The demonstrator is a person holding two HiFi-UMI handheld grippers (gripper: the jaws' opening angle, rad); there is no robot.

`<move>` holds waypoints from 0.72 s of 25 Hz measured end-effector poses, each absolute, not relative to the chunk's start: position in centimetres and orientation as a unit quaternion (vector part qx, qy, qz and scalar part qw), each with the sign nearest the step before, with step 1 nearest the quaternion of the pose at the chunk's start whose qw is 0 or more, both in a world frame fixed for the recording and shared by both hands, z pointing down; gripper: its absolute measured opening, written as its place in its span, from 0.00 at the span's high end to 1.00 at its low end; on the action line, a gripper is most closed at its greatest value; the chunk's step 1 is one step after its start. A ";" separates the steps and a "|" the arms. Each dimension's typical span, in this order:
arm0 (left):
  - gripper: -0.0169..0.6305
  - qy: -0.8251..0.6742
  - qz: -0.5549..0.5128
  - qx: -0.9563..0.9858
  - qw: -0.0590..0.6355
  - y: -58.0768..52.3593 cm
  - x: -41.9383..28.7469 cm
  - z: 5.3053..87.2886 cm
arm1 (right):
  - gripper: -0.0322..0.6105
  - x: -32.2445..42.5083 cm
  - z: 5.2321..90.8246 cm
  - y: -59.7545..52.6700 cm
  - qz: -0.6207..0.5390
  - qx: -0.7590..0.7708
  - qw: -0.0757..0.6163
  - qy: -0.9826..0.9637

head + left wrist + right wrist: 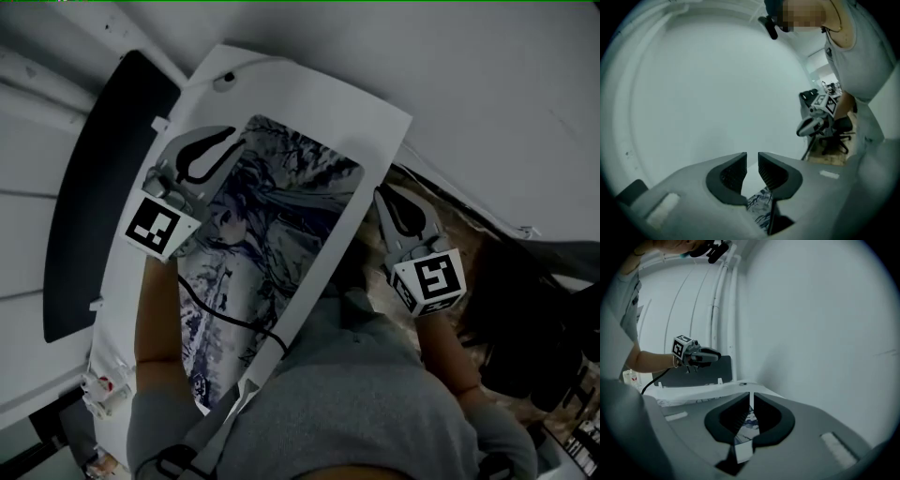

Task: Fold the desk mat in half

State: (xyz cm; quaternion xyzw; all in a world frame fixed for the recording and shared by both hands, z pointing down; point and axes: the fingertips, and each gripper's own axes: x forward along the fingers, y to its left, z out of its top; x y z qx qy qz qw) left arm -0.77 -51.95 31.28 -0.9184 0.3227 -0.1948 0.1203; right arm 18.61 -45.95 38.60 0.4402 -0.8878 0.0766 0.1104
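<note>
Blue-grey printed rectangular desk mat (281, 211) is lying flat on the white surface (319, 89).
Left tongs (752, 161) are hovering over one end of it, jaws standing apart on nothing; right tongs (751, 401) are hanging near its other long edge, parted by a mere slit, nothing visibly pinched. I'd be biting two corners of one edge firmly, lifting both evenly. One mat, two tongs, one surface.

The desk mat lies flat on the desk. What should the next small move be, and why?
Probably lower the left gripper onto the desk mat corner beneath it and close. The mat lies flat, print up, seemingly unfolded; that gripper hovers above it, jaws slightly apart with nothing between them.
</note>
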 end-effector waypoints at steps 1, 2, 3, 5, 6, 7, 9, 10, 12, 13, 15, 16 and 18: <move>0.84 0.297 -0.217 -0.922 0.118 -52.7 -0.7 32.5 | 0.93 18.7 39.1 -46.4 0.078 0.443 0.118 -0.885; 0.82 0.273 -0.239 -0.925 0.116 -53.6 -0.9 33.8 | 0.92 18.7 39.7 -47.0 0.078 0.445 0.127 -0.883; 0.81 0.250 -0.261 -0.925 0.114 -54.6 -1.2 35.2 | 0.90 18.7 40.4 -47.5 0.078 0.446 0.138 -0.881; 0.73 0.213 -0.309 -0.920 0.114 -56.8 -2.0 38.1 | 0.88 18.5 42.1 -48.7 0.082 0.446 0.164 -0.876; 0.72 0.200 -0.330 -0.916 0.110 -57.9 -2.4 39.5 | 0.86 18.4 43.1 -49.3 0.084 0.445 0.177 -0.874; 0.72 0.190 -0.342 -0.915 0.100 -59.0 -2.7 40.7 | 0.84 18.2 44.0 -49.8 0.087 0.445 0.190 -0.871; 0.72 0.172 -0.352 -0.917 0.071 -60.6 -2.7 42.8 | 0.82 17.8 45.6 -50.5 0.093 0.444 0.211 -0.866; 0.72 0.160 -0.360 -0.917 0.062 -61.1 -2.6 43.9 | 0.81 17.6 46.2 -50.7 0.097 0.442 0.219 -0.864; 0.71 0.133 -0.380 -0.914 0.050 -61.8 -2.5 46.2 | 0.80 17.3 47.3 -51.1 0.106 0.439 0.236 -0.861; 0.67 0.121 -0.385 -0.914 0.038 -62.0 -2.4 47.1 | 0.78 17.1 47.8 -51.4 0.110 0.438 0.242 -0.859; 0.67 0.095 -0.398 -0.912 0.004 -62.2 -2.6 49.0 | 0.77 16.8 48.7 -52.1 0.115 0.436 0.252 -0.856; 0.65 0.083 -0.409 -0.909 -0.010 -62.3 -2.8 50.0 | 0.77 16.7 49.3 -52.3 0.117 0.434 0.260 -0.855; 0.63 0.070 -0.423 -0.903 -0.035 -62.7 -3.3 51.6 | 0.75 16.6 50.5 -52.7 0.121 0.430 0.278 -0.851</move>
